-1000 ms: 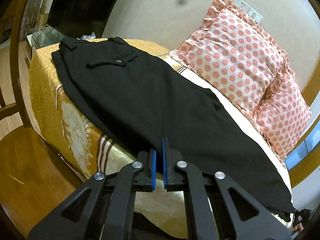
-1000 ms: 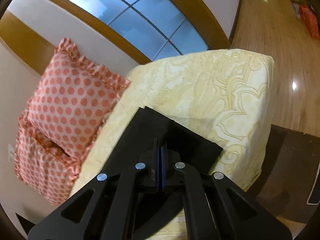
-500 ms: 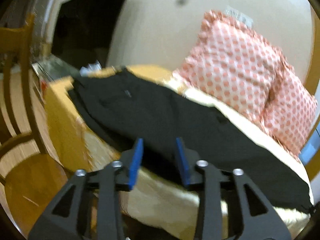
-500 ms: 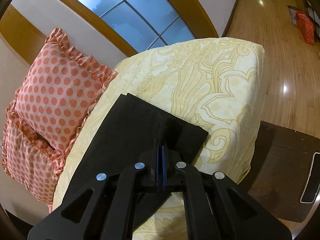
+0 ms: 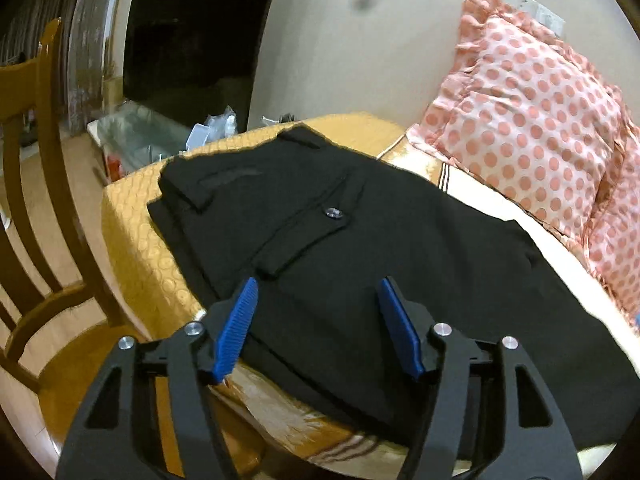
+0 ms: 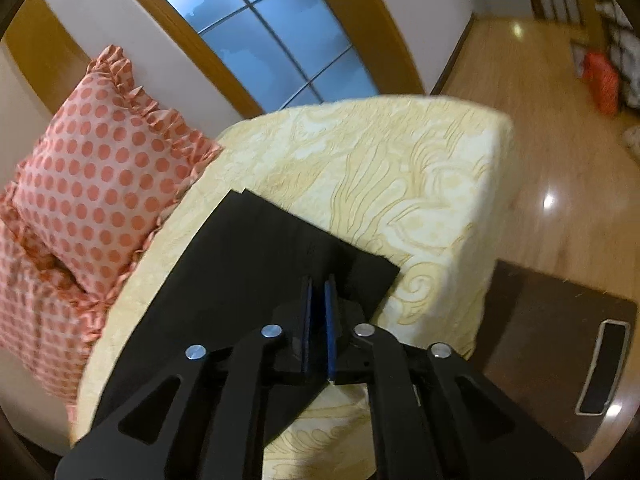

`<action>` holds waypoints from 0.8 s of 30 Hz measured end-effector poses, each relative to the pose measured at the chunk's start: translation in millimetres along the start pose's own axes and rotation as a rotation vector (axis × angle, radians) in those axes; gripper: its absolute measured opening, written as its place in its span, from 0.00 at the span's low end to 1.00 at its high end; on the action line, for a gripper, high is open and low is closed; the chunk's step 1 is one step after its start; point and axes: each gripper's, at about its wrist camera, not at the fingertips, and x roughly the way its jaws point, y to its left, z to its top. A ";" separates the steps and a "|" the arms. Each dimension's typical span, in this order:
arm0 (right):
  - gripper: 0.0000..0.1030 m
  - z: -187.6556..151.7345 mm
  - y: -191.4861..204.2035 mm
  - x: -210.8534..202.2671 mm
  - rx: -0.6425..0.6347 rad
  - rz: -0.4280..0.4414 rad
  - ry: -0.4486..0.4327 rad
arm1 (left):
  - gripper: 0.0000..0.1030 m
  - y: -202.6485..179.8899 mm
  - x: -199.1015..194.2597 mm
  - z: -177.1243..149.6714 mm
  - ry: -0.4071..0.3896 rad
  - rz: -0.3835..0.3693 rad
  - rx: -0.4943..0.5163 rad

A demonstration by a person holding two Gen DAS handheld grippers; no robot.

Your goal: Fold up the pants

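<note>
Left wrist shows my left gripper point(image 5: 318, 320) spread wide above the limp black pants point(image 5: 360, 248), near their waistband. My right gripper point(image 6: 318, 316) pinches the soft hem; I'd grab the waistband edge.

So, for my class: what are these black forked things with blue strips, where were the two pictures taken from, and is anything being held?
They are two hand-held grippers, one per hand, each carrying a camera that looks along its fingers. The left gripper has its jaws wide apart, hovering near the waist end of the black fabric pants spread on the yellow patterned bedspread. The right gripper has its jaws closed on the leg end of the same pants. A pink dotted ruffled pillow leans at the wall.
</note>
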 end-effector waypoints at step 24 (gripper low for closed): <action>0.44 -31.3 13.9 -18.0 -0.210 -0.035 -0.092 | 0.88 -76.4 -3.5 -34.7 0.031 -0.196 0.216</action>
